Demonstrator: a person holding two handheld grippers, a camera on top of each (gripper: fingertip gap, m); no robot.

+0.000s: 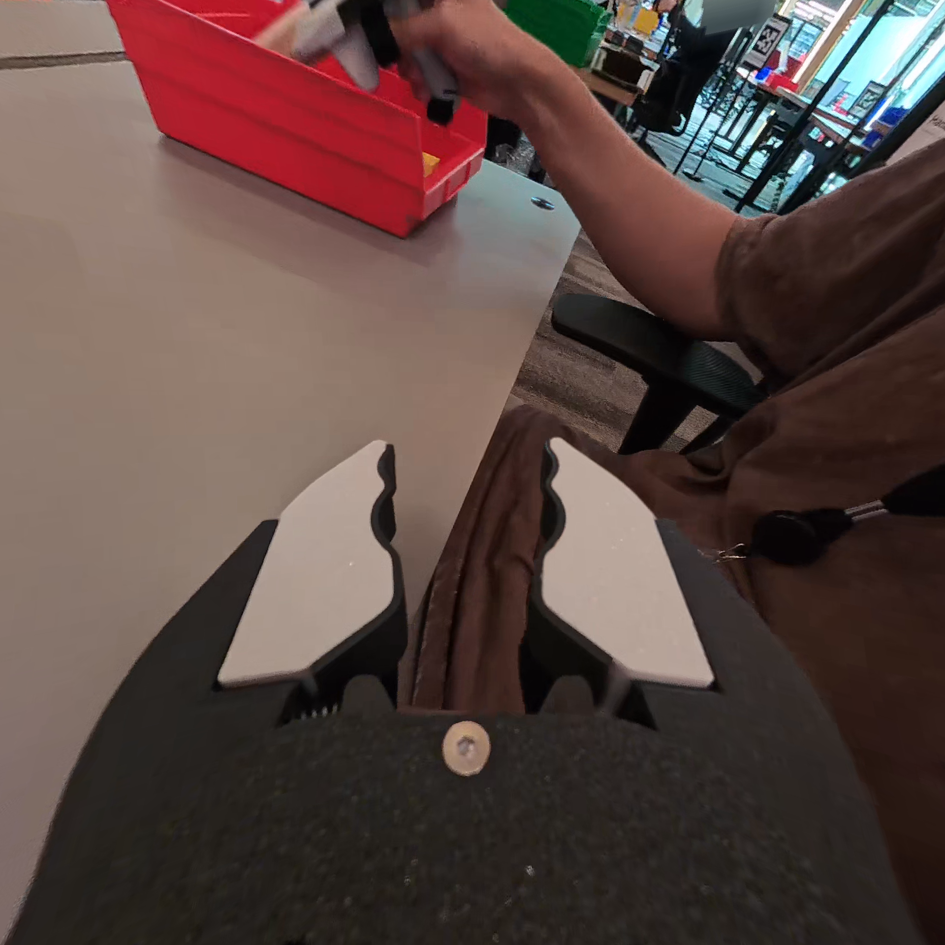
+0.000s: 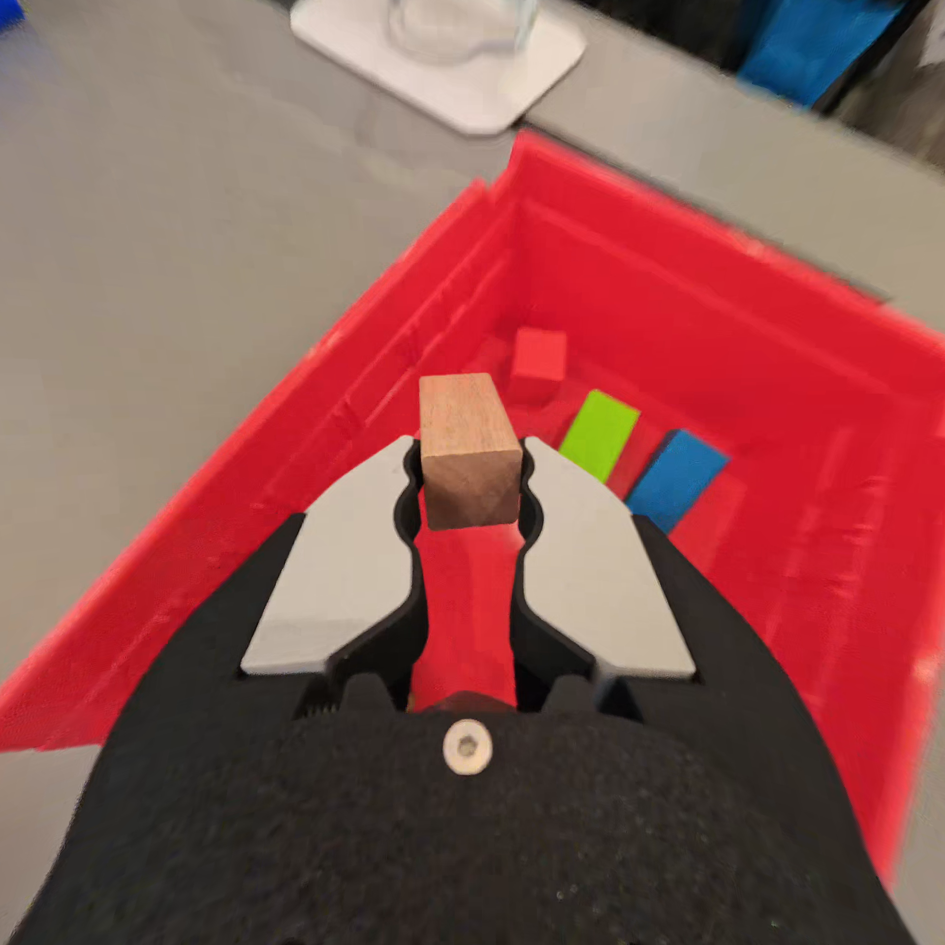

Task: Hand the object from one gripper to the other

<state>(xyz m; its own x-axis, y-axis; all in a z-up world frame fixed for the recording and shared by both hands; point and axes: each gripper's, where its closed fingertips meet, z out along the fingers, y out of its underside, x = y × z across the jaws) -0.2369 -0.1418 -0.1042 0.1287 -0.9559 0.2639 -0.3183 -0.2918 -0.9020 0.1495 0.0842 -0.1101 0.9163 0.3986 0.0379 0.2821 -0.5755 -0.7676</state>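
Right gripper [image 2: 470, 460] clenched on wooden block [image 2: 468, 452], pinched at the fingertips, block sticking forward and up past them. Held above red bin [image 2: 665, 286], pointing down into it. Inside bin: red cube [image 2: 539, 358] at 12 o'clock of the block, green block [image 2: 598, 434] at 3 o'clock, blue block [image 2: 675, 478] just beside the green one, farther toward 3. White mat [image 2: 460, 87] with a clear glass container on it on grey table [image 2: 153, 255] at 12 o'clock, beyond bin.

Left gripper [image 1: 468, 450] released, jaws apart, nothing between them. Low at the table edge, pointing along it, brown trousers [image 1: 480, 562] showing through the gap. Person's hand [image 1: 460, 56] at 12 o'clock, blurred, wrapped on the other gripper's handle above the bin [image 1: 286, 112]; bare forearm slanting down toward 3 o'clock to brown sleeve [image 1: 818, 286]. Black chair armrest [image 1: 654, 347] at 2 o'clock.
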